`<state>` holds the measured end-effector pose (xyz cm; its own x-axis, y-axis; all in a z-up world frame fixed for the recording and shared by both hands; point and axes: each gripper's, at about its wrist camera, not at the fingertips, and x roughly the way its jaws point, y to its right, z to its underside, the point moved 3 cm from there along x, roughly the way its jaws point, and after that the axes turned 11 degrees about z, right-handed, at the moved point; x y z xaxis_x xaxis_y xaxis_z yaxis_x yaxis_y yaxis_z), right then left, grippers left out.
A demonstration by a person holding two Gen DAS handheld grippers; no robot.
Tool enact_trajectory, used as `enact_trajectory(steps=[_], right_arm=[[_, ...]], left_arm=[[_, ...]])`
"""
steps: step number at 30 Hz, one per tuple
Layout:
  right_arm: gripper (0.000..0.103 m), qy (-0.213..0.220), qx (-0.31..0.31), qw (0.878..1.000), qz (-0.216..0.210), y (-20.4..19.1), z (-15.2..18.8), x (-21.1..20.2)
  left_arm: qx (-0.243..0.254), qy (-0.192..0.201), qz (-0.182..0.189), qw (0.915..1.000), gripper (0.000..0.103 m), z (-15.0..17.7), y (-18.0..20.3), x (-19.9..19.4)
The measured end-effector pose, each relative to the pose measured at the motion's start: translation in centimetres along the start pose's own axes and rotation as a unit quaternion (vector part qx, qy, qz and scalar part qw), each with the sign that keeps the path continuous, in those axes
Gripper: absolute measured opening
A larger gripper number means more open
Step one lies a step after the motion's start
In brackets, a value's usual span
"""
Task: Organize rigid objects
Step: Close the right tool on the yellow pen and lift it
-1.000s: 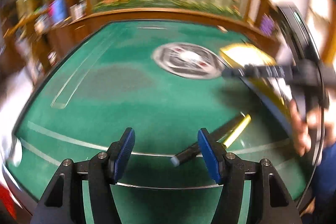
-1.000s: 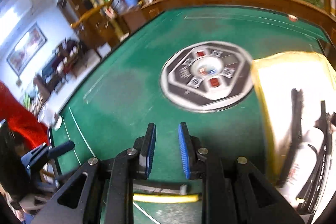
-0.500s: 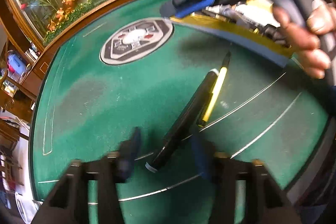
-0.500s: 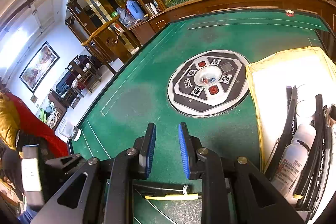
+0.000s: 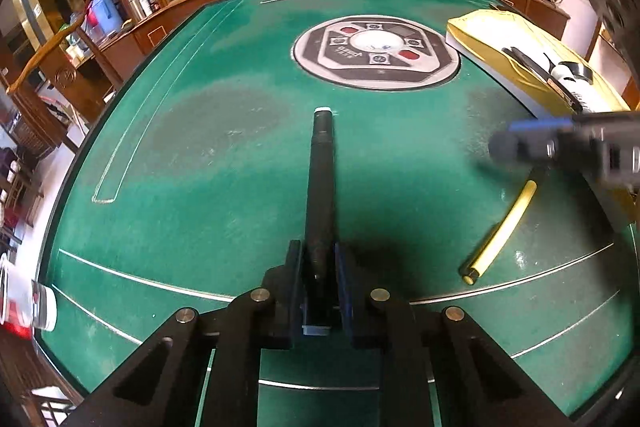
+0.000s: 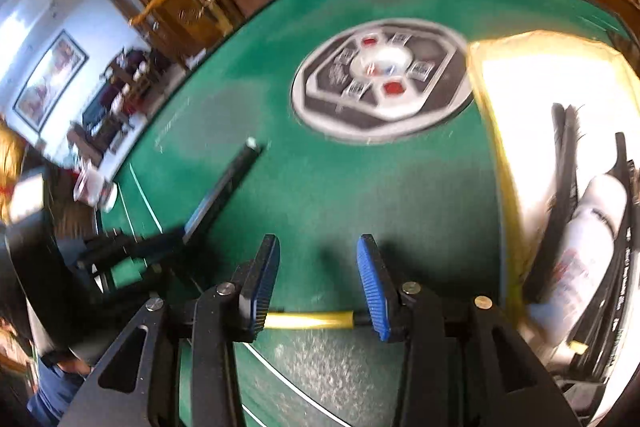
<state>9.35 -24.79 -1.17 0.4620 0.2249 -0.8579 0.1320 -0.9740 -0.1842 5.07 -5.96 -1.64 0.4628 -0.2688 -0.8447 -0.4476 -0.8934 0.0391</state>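
A long black pen point(image 5: 320, 187) lies on the green table point(image 5: 224, 163), pointing away from me. My left gripper point(image 5: 318, 267) is closing, and its pads press on the pen's near end. In the right wrist view the same gripper point(image 6: 176, 231) holds the black pen point(image 6: 224, 183) at the left. A yellow pen point(image 5: 500, 227) lies apart to the right. My right gripper point(image 6: 318, 283) is opening above the yellow pen point(image 6: 308, 319), which lies crosswise behind its fingertips, untouched. From the left wrist view the right gripper point(image 5: 504, 147) is a blur.
A yellow-rimmed white tray point(image 6: 492, 131) at the right holds several dark pens and a white bottle point(image 6: 592, 227). The round control panel point(image 5: 376, 51) sits mid-table. A glass point(image 5: 44, 307) stands at the left edge. A wooden rim borders the far side.
My left gripper lined up with the black pen and closed around it. My right gripper's jaws widened and it sank toward the yellow pen.
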Motion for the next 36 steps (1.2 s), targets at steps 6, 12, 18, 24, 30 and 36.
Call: enact_trajectory(steps=[6,12,18,24,30,36], right_arm=[[0.048,-0.029,-0.036,0.999,-0.003,-0.5,2.1,-0.5],[0.057,-0.030,-0.179,0.983,0.018,-2.6,5.5,-2.3],[0.057,0.002,-0.278,0.956,0.093,-3.7,6.8,-1.9],[0.014,-0.005,-0.267,0.958,0.102,-4.0,4.5,-0.5],[0.008,-0.011,-0.128,0.990,0.056,-2.5,2.2,0.5],[0.008,0.007,-0.096,0.995,0.038,-2.7,2.0,0.8]], left_arm=[[-0.009,0.001,0.019,0.9998,0.017,-0.1,-0.8,0.1],[-0.004,0.005,0.026,0.9996,0.017,0.1,-0.8,-0.1],[0.001,0.005,0.028,0.9996,0.017,-0.1,-0.9,-0.1],[-0.005,0.005,-0.001,1.0000,0.049,-1.3,-1.6,0.6],[-0.037,0.015,0.031,0.9987,0.015,-1.0,-2.2,0.4],[-0.053,0.021,0.006,0.9983,0.015,-0.6,-1.5,0.2]])
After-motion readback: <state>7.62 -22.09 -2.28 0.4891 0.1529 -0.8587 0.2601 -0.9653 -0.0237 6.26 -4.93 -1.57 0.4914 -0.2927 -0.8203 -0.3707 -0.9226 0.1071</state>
